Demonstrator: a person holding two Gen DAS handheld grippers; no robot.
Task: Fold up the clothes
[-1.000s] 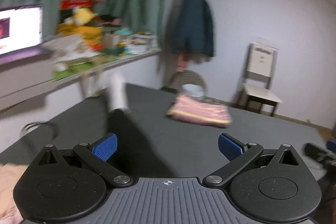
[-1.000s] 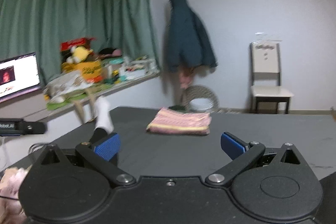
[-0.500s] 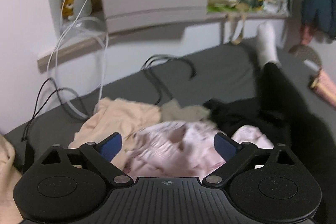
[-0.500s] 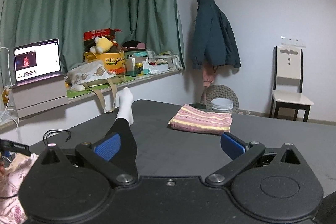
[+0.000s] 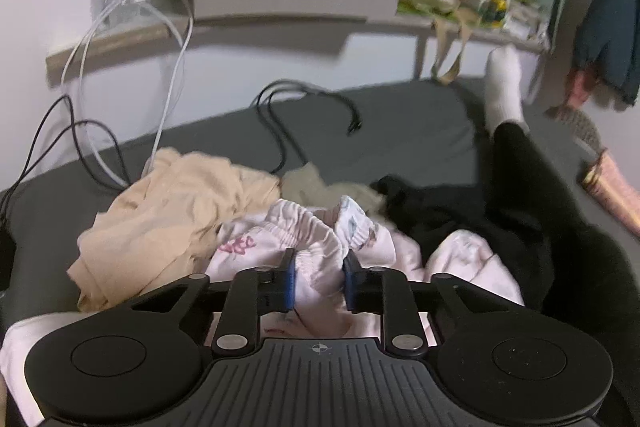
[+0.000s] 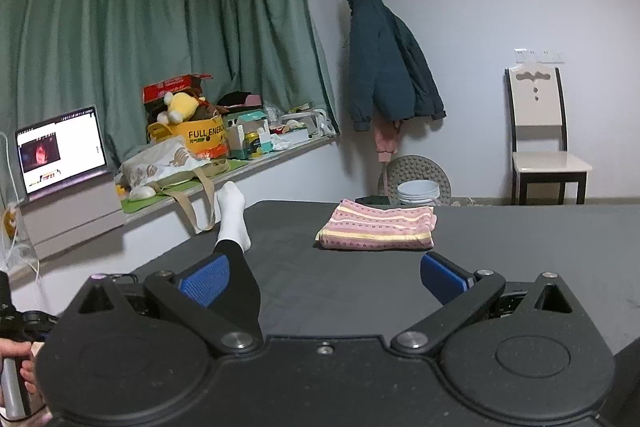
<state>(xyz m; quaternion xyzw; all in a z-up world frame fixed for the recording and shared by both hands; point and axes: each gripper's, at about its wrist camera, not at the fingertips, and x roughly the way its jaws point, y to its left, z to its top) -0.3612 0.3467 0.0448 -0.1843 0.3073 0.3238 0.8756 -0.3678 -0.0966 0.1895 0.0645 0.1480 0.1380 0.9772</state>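
1. Pink garment [image 5: 320, 251], gathered waistband uppermost, on the dark grey bed [image 5: 400, 131] among the unfolded pile.
2. Left gripper [image 5: 318, 285], fingers pinching that waistband.
3. Beige garment [image 5: 172, 211] and black garment [image 5: 460, 211], flanking it.
4. Right gripper [image 6: 324, 277], fingers spread, holding nothing.
5. Folded striped garment [image 6: 376, 225], farther along the bed.

Crinkled pink cloth garment [image 5: 316, 247], matt black plastic tongs [image 5: 318, 281].
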